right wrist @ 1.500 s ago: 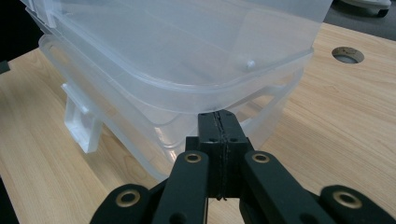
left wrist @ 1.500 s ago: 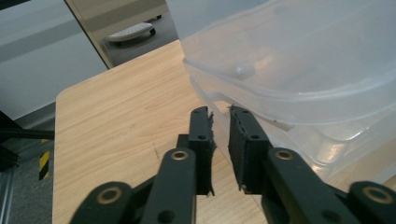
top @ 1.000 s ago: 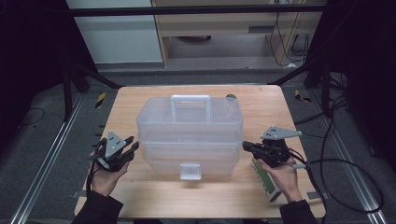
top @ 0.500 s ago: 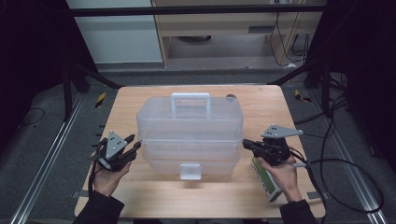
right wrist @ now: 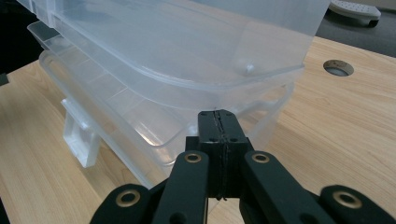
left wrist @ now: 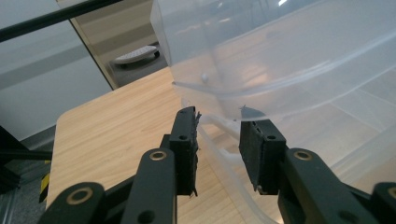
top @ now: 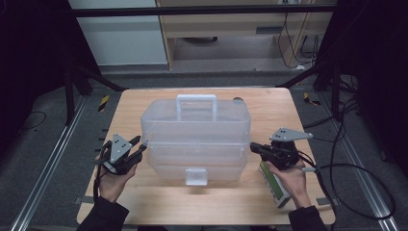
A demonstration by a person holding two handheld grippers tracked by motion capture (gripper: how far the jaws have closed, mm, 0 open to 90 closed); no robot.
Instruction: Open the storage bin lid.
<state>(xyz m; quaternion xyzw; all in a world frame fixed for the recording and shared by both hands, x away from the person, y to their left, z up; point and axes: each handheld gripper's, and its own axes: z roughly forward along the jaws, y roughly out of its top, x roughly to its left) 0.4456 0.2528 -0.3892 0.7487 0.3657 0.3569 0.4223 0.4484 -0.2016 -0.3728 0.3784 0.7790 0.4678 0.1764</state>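
Box [top: 195, 139] is sitting mid-table, long axis running side to side, looking empty through its clear walls. I'm flanking it: left claw [top: 138, 146] at its left end, jaws part open and just narrowing astride the rim [left wrist: 219, 128], not pressing; right claw [top: 254, 147] at its right end, jaws closed, empty, touching the rim.

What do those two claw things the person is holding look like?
Each claw is black, with two flat jaws lined with ribbed pads and joined by arms with round, brass-coloured rivets. The left claw and the right claw each carry a grey three-cornered plate on top. A black cable trails from the right one and loops over the floor. The person wears dark sleeves.
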